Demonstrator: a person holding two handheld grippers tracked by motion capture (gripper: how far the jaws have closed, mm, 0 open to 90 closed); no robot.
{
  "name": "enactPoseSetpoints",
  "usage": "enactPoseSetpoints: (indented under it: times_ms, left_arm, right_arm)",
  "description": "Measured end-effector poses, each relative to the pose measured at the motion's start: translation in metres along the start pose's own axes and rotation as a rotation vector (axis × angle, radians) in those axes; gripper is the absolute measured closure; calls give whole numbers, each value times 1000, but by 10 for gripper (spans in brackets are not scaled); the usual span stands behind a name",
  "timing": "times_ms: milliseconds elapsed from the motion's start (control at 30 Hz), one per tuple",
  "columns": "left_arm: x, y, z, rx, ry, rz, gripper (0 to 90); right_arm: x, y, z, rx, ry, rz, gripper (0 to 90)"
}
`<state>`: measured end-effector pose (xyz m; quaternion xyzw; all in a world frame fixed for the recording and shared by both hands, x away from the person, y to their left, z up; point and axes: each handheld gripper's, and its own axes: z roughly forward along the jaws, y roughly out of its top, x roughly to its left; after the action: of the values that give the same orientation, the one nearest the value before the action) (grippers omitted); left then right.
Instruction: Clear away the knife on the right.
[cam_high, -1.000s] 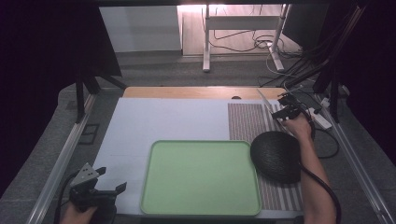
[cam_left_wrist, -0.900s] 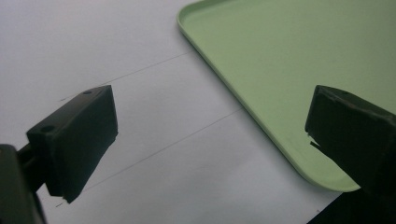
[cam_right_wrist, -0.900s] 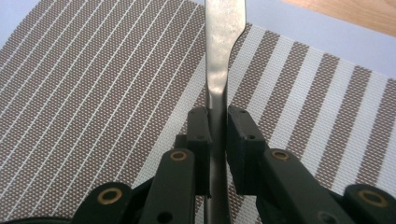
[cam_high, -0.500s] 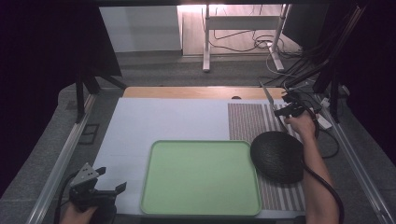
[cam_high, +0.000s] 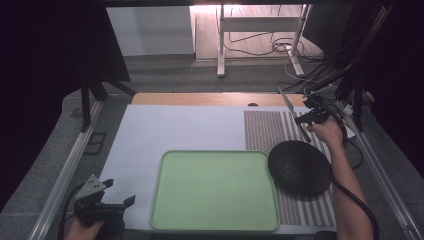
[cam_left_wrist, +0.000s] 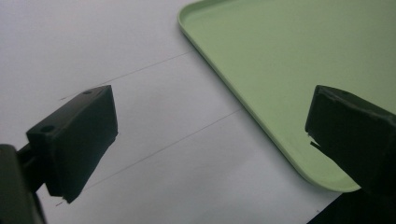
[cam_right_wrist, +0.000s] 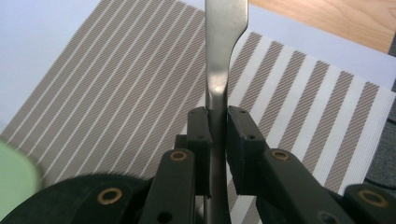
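Note:
My right gripper (cam_high: 309, 118) is at the far right of the table, above the striped placemat (cam_high: 264, 131), and is shut on a metal table knife (cam_high: 288, 103). In the right gripper view the knife (cam_right_wrist: 224, 32) stands clamped between the jaws of the right gripper (cam_right_wrist: 217, 128), its broad end pointing away over the placemat (cam_right_wrist: 116, 84). My left gripper (cam_high: 119, 193) rests open at the near left, beside the corner of the green tray (cam_high: 215, 192). In the left gripper view the left gripper (cam_left_wrist: 210, 126) holds nothing, with the tray (cam_left_wrist: 289, 60) to its right.
A round black plate (cam_high: 299, 167) lies on the placemat just right of the tray, and its rim (cam_right_wrist: 79, 200) sits under the right gripper. White table surface (cam_high: 170, 130) spreads behind the tray. Cables and a table leg stand beyond the far edge.
The right gripper has shifted slightly with the knife, whose tip now points up and away to the far left. The left gripper has stayed put.

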<state>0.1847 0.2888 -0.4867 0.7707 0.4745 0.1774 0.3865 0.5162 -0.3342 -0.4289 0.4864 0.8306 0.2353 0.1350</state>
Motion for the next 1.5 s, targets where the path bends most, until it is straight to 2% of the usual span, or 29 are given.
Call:
enactPoseSetpoints:
  times_ms: [67,100,133,167,200,300,333,367,400,433,467,500,567,600,667,700,833,867,900,967,1067,1100,1133,1167,1200,1233,1400,1433,1500]
  left_arm:
    - [0,0,0,0,1,1,33]
    - [0,0,0,0,1,2,33]
    - [0,0,0,0,1,2,33]
    - [0,0,0,0,1,2,33]
    - [0,0,0,-1,1,1,33]
    - [0,0,0,-1,0,-1,33]
    - [0,0,0,-1,-1,-1,33]
    - [0,0,0,-1,0,-1,33]
    - [0,0,0,-1,0,-2,33]
    - [0,0,0,0,-1,-1,33]
    - [0,0,0,0,0,-1,33]
    - [0,0,0,0,0,-2,33]
    - [0,0,0,-1,-1,-2,33]
    - [0,0,0,-1,-1,-2,33]
    - [0,0,0,-2,-1,-3,33]
    - [0,0,0,-2,-1,-3,33]
    - [0,0,0,-1,-2,-5,33]
    - [0,0,0,-1,-2,-5,33]
    - [0,0,0,-2,-2,-4,32]
    - [0,0,0,-2,-1,-4,32]
    - [0,0,0,-1,-1,-2,33]
    - [0,0,0,-1,-1,-2,32]
    - [0,0,0,-1,-1,-3,33]
    - [0,0,0,-1,-1,-3,33]
    - [0,1,1,0,-1,-4,32]
    - [0,1,1,2,0,-3,33]
    - [0,1,1,7,2,1,33]
    - [0,1,1,7,2,1,33]
    - [0,1,1,4,2,0,33]
  right_arm:
    - [12,-5,-8,8,15,-15,802]
    - [12,-5,-8,8,15,-15,802]
    - [20,-9,-11,20,27,-24,802]
    - [20,-9,-11,20,27,-24,802]
    - [30,-12,-14,30,31,-51,802]
    - [40,-16,-18,29,44,-72,802]
    - [49,-20,-23,24,52,-87,802]
    - [49,-20,-23,24,52,-87,802]
    - [58,-24,-26,23,72,-97,802]
    - [58,-24,-26,23,72,-97,802]
    - [67,-28,-29,24,78,-105,802]
    - [67,-28,-29,24,78,-105,802]
    - [81,-35,-31,30,94,-123,802]
    - [81,-35,-31,30,94,-123,802]
    - [91,-40,-32,38,100,-143,802]
    - [101,-44,-33,48,110,-165,802]
    - [120,-52,-35,59,124,-198,802]
    - [120,-52,-35,59,124,-198,802]
    - [128,-55,-37,64,135,-213,802]
    - [133,-57,-38,68,138,-219,802]
    - [152,-66,-38,80,162,-246,802]
    - [152,-66,-38,80,162,-246,802]
    - [164,-71,-38,86,176,-260,801]
    - [164,-71,-38,86,176,-260,801]
    - [175,-75,-38,101,185,-281,802]
    - [181,-77,-38,105,191,-288,801]
    - [206,-86,-34,127,232,-317,801]
    - [206,-86,-34,127,232,-317,801]
    - [220,-91,-26,155,246,-333,801]
